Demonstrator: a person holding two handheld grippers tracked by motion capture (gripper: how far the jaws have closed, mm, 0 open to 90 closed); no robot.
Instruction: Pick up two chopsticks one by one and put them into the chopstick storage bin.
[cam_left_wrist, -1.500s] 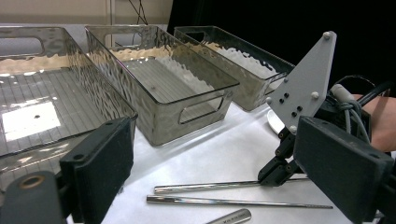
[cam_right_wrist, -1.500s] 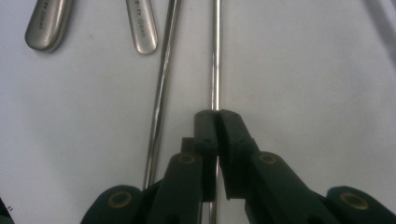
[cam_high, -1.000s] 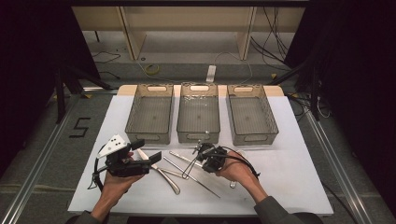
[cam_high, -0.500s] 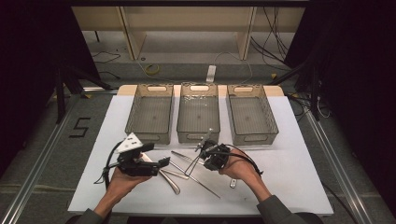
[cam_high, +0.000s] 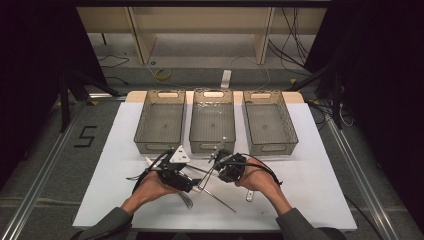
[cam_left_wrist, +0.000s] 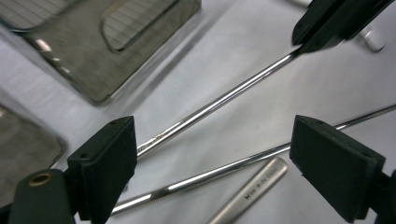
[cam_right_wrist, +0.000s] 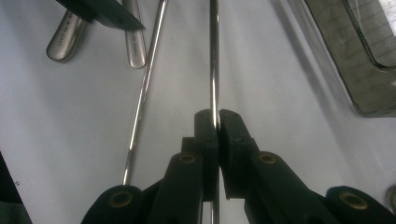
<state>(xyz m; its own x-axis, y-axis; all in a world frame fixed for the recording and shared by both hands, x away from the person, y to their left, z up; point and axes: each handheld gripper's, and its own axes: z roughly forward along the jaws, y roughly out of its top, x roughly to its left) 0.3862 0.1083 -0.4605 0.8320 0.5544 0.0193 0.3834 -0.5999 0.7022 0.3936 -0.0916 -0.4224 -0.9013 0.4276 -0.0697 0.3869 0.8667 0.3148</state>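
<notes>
White board covers the table (cam_high: 310, 165), with three clear bins (cam_high: 213, 126) lined up along its far side and a scatter of metal utensils lying near the person's edge.

Right gripper (cam_right_wrist: 217, 122) is clamped on a thin rod (cam_right_wrist: 214, 56) — its jaws meet with only the rod between them, and the rod runs straight out ahead over the board. In the high view that gripper (cam_high: 220, 162) sits just in front of the middle bin, likely so the rod can go into one of the bins once sorted.

Left gripper (cam_left_wrist: 215, 158) has its jaws spread wide with nothing pinched. Between them lie a second rod (cam_left_wrist: 205, 179) and a flat handle (cam_left_wrist: 254, 193) with stamped lettering; the held rod (cam_left_wrist: 219, 100) crosses above them toward the other gripper's jaw at the top right. That pose reads as lining up to take one piece from the pile. In the high view it (cam_high: 192, 186) hovers over the pile, beside the right hand (cam_high: 257, 180).

What each utensil is stays unclear — working ends are cut off or covered by hands. Whether the held rod's far end rests on the board or is lifted cannot be told. The stamped letters are too blurred to read.
</notes>
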